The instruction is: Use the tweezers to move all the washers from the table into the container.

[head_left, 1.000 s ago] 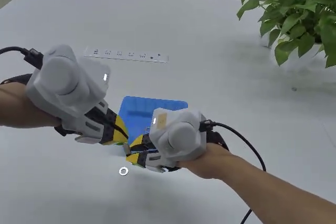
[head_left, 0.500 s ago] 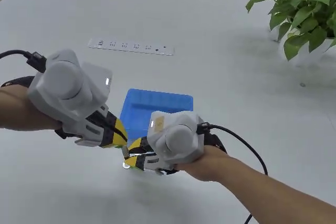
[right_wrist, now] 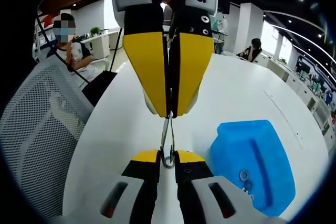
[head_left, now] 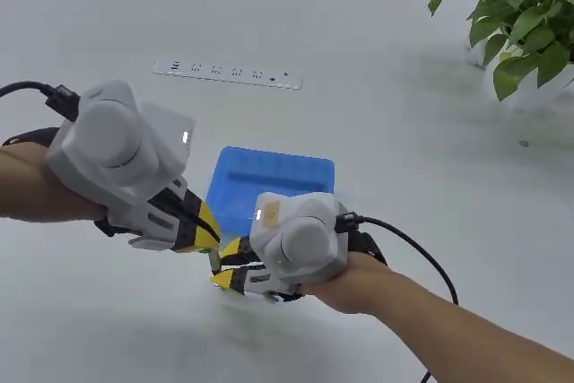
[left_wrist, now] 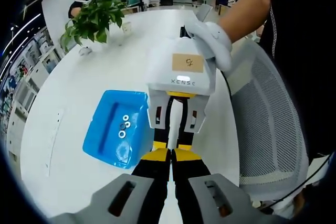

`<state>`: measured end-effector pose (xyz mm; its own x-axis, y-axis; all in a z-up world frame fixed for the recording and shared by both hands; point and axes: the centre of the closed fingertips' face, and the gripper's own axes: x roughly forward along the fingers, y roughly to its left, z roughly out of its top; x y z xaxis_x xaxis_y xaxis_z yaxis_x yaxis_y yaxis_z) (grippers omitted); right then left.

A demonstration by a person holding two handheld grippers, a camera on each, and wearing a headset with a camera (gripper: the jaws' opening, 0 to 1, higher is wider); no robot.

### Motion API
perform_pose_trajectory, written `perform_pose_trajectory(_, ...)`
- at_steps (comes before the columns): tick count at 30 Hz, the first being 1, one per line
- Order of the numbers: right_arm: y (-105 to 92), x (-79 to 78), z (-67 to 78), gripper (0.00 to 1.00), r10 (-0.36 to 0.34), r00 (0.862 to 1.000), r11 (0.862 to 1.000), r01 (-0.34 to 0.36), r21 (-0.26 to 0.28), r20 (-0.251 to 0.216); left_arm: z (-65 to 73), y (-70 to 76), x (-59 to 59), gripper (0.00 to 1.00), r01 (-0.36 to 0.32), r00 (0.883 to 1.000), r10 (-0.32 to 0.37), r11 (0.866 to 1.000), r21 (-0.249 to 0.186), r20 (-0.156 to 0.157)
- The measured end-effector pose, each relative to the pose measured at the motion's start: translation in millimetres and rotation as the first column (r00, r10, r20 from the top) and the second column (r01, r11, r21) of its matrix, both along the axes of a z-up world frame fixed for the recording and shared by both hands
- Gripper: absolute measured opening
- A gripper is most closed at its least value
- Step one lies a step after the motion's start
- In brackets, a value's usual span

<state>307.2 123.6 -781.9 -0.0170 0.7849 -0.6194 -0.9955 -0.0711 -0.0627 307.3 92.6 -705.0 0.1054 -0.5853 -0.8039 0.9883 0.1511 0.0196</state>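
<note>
My left fingers (right_wrist: 149, 72) are pressed together on the tweezers (right_wrist: 168, 129), which run out from between their yellow tips toward my right fingers (right_wrist: 146, 157). The right ones clamp the tweezers' two arms from either side, close to the points. A washer (right_wrist: 168, 160) sits at those points, between my right fingertips. I cannot tell whether it rests on the table (head_left: 404, 132) or hangs just clear of it. In the head view both pairs of fingers meet just beside the near left corner of the blue container (head_left: 269, 177). A few washers (left_wrist: 124, 127) lie close together on the container's floor. A power strip (head_left: 229, 72) lies beyond it, well apart, and a plant (head_left: 520, 6) stands at the far right.
</note>
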Motion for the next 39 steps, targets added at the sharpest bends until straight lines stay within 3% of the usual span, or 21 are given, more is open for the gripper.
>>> perform_pose_trajectory(5, 0.3, -2.4, -4.1, 0.12, 0.004, 1.000, 1.000, -0.004, -0.009, -0.010, -5.5, 2.3, -1.7, 0.05, 0.003, 1.000, -0.003, 1.000, 0.014, -0.010)
perform_pose_trajectory(7, 0.1, -3.2, -4.6, 0.13, 0.005, 1.000, 1.000, -0.005, -0.011, -0.011, -4.0, 0.3, -1.9, 0.05, 0.002, 1.000, -0.002, 1.000, -0.001, -0.010)
perform_pose_trajectory(28, -1.1, -3.1, -4.8, 0.10, -0.012, 0.999, 0.999, 0.011, -0.033, -0.032, -4.4, -0.3, -1.0, 0.05, -0.011, 1.000, 0.011, 1.000, -0.006, -0.013)
perform_pose_trajectory(39, 1.3, 0.4, 9.6, 0.10, -0.010, 1.000, 1.000, 0.009, -0.019, -0.011, 9.8, -0.3, 1.5, 0.05, -0.009, 1.000, 0.009, 1.000, -0.011, 0.008)
